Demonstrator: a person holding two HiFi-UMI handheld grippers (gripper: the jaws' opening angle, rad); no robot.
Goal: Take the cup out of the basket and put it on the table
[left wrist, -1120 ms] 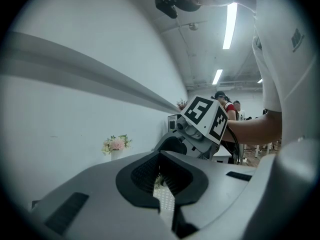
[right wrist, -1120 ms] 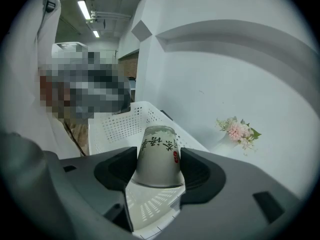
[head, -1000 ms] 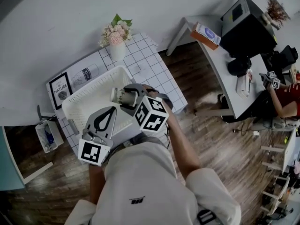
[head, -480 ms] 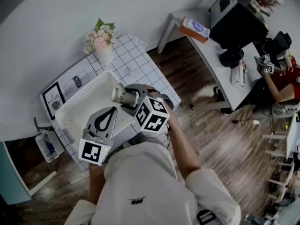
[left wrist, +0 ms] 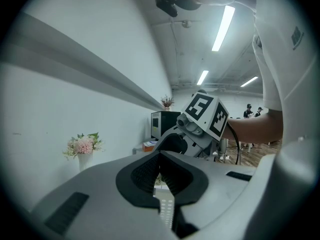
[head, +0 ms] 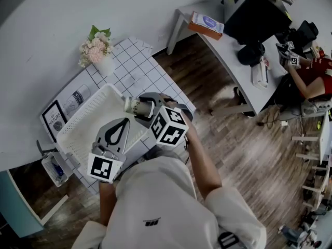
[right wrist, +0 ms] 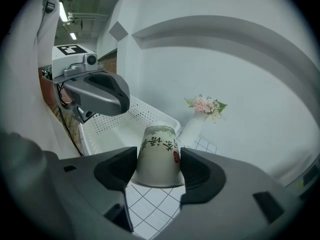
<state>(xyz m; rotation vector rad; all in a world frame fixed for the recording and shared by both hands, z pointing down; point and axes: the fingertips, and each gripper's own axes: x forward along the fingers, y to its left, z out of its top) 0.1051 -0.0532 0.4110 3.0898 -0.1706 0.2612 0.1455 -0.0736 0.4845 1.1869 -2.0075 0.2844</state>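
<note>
While the right claw [head: 142, 108] is clamped on the cup [head: 133, 106], one jaw pressing each side of it, the cup hangs in the air over the right-hand edge of the white basket [head: 83, 119]. It is gripped around its wider end, with the narrower base pointing away from the person and dark lettering running down its pale side. In the right gripper view, part of the basket's perforated wall shows behind the cup to the left, and the white grid-tiled worktop [head: 155, 71] shows beneath it. The left claw [head: 122, 124] has its jaws together with nothing between them, and it hovers above the near side of the basket, just beside the right claw. Beyond the basket's far corner, a vase of pink flowers [head: 97, 48] stands on the worktop against the wall. A framed print [head: 53, 119] lies just beside the basket's left side.
</note>
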